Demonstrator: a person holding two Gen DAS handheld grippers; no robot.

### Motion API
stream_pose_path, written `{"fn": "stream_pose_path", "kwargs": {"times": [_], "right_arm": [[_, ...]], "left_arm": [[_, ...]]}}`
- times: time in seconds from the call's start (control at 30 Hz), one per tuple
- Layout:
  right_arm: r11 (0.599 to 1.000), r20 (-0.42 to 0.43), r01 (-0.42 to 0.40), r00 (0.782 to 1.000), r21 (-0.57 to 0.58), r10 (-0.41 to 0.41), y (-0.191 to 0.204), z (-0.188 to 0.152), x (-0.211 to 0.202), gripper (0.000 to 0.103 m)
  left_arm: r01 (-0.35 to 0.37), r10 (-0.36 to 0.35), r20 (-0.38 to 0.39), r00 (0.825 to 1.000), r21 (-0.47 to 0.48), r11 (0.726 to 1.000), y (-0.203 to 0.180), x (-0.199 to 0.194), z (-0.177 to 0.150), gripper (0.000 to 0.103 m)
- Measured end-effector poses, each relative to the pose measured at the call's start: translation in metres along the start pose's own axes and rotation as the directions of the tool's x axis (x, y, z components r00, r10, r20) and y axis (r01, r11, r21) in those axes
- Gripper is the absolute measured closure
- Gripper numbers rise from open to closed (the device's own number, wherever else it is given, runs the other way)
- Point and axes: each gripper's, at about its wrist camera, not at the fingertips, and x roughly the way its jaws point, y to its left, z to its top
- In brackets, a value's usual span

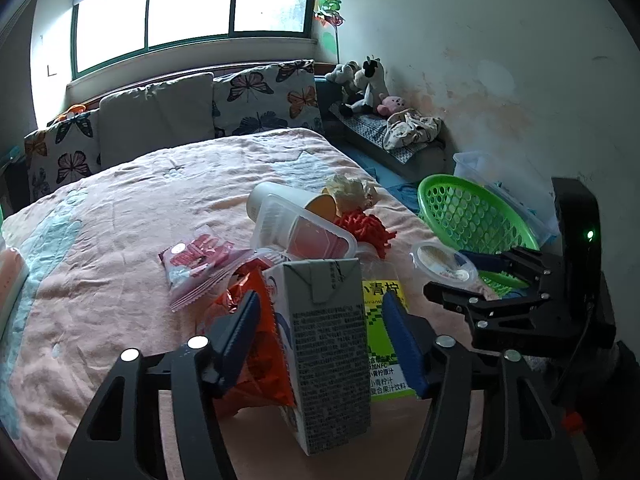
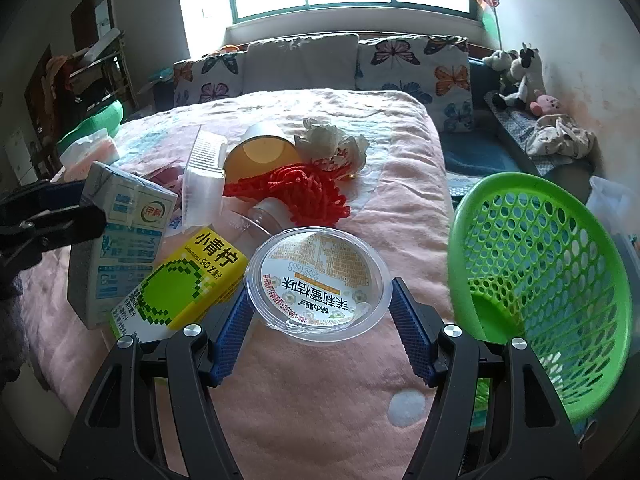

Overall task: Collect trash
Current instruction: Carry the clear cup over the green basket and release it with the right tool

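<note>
Trash lies in a heap on the pink bed (image 1: pixel 100 240). My left gripper (image 1: pixel 320 332) is open, its blue pads on either side of an upright grey milk carton (image 1: pixel 326 344), also in the right wrist view (image 2: pixel 116 240). My right gripper (image 2: pixel 320 328) is open around a round clear plastic cup (image 2: pixel 316 284) with a printed lid; the pads stand at its sides. The cup shows in the left wrist view (image 1: pixel 444 260) too. A green mesh basket (image 2: pixel 552 280) leans at the bed's right edge, beside the right gripper.
A yellow-green juice box (image 2: pixel 184 284), an orange foil wrapper (image 1: pixel 256 312), a pink snack packet (image 1: pixel 196 264), a clear plastic tray (image 1: pixel 304 232), a paper cup (image 2: pixel 260 152), red yarn (image 2: pixel 304 188) and crumpled tissue (image 2: pixel 328 140) lie in the heap. Pillows (image 2: pixel 300 60) line the headboard.
</note>
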Motion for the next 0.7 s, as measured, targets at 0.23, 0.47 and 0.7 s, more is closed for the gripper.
{"fn": "stream_pose_path", "kwargs": {"times": [0.23, 0.47, 0.7], "right_arm": [[1.000, 0.007, 0.007, 1.000, 0.004, -0.007, 0.000, 0.000, -0.006, 0.035], [1.000, 0.017, 0.017, 1.000, 0.016, -0.017, -0.004, 0.000, -0.013, 0.035], [0.999, 0.032, 0.036, 0.999, 0.015, -0.037, -0.007, 0.001, -0.024, 0.035]], "left_arm": [[-0.026, 0.027, -0.027, 0.999, 0.015, 1.000, -0.002, 0.009, -0.005, 0.048], [-0.032, 0.032, -0.015, 0.999, 0.025, 0.999, -0.005, 0.006, -0.005, 0.062], [0.002, -0.002, 0.000, 1.000, -0.007, 1.000, 0.000, -0.006, -0.002, 0.063]]}}
